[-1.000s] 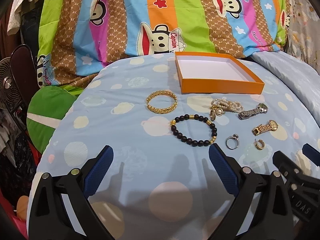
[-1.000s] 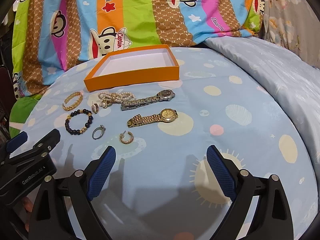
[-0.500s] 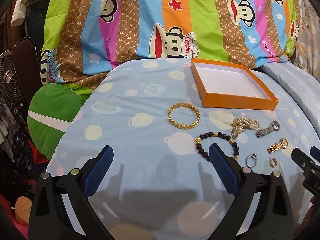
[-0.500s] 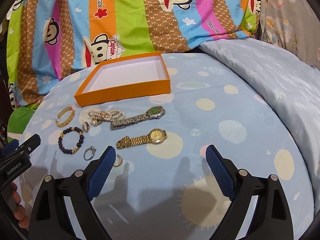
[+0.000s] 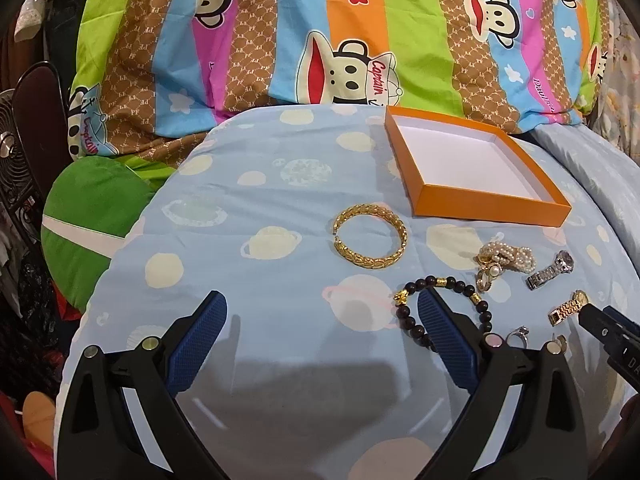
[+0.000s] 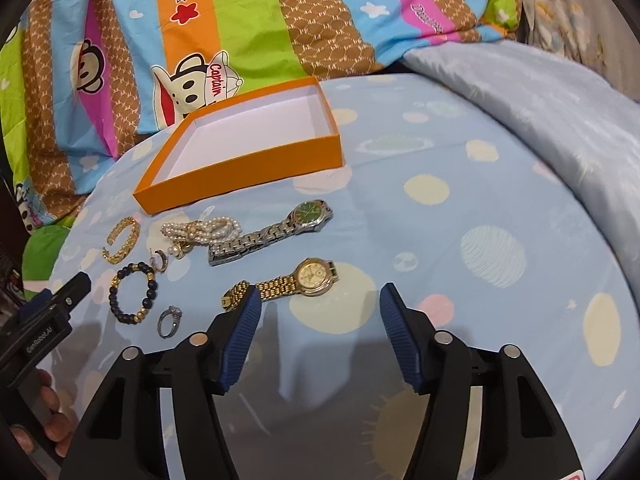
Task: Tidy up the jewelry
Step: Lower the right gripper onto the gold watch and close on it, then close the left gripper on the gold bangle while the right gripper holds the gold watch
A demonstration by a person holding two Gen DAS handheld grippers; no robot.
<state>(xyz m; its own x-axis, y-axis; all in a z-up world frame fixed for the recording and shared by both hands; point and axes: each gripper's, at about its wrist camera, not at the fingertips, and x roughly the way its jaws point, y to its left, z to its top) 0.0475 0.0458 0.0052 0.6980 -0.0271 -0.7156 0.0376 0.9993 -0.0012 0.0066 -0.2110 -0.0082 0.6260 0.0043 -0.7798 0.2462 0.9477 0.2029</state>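
on the pale blue planet-print bedsheet (image 6: 460,160), the right gripper (image 6: 316,336) hovered with jaws closing on nothing just short of the gold watch (image 6: 288,282), the left gripper (image 5: 322,340) gaped empty beside the black bead bracelet (image 5: 442,308), and the orange box (image 6: 244,168) sat unfilled beyond the jewelry.

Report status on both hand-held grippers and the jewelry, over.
Left hand-held gripper open, empty. Right hand-held gripper closing, nothing between its jaws, gold watch just ahead. Orange box empty, all jewelry on the bedsheet. Path clear.
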